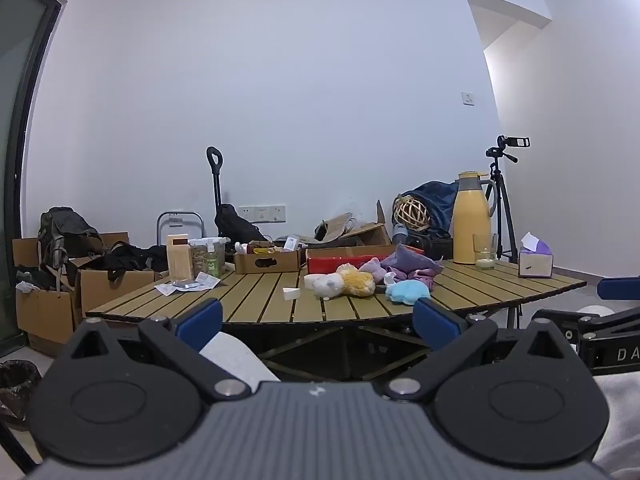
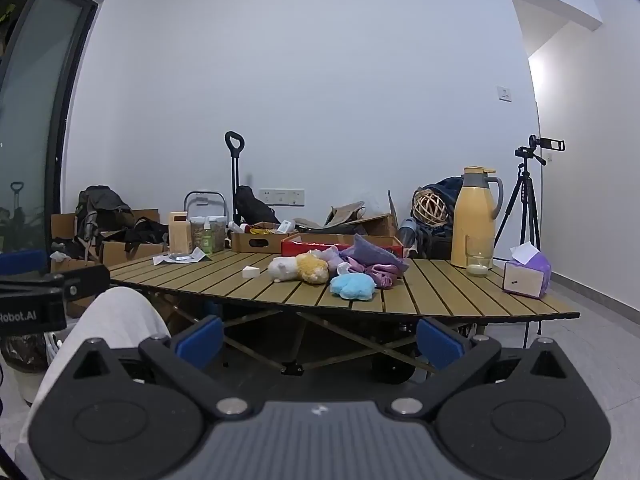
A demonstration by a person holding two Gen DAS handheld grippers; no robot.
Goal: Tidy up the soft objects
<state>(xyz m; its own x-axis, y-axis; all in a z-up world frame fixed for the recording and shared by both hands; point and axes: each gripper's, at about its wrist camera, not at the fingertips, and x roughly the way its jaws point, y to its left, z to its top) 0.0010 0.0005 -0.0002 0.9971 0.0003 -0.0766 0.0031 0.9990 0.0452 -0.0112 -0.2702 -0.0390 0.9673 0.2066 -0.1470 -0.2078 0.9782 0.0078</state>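
Table first, since it's the biggest thing here: a slatted wooden folding one, seen from just below its front edge in both wrist views. Next down in size, at the back right of the table, there's a tall yellow jug with a grey lid, a glass right in front of it, and a purple tissue box off toward the right edge. A red tray sits along the back edge, and right in front of it is the pile of soft stuff, pretty much mid-table: a purple cloth bunched up at the back, a white plush and a yellow plush touching each other on the left, and a light blue plush at the front, closest to the edge. A little white wedge lies on its own just left of the plushes. Both grippers are low in front of the table, well short of the pile: the left gripper has its blue pads spread wide with nothing between them, same deal with the right gripper, wide apart and empty.
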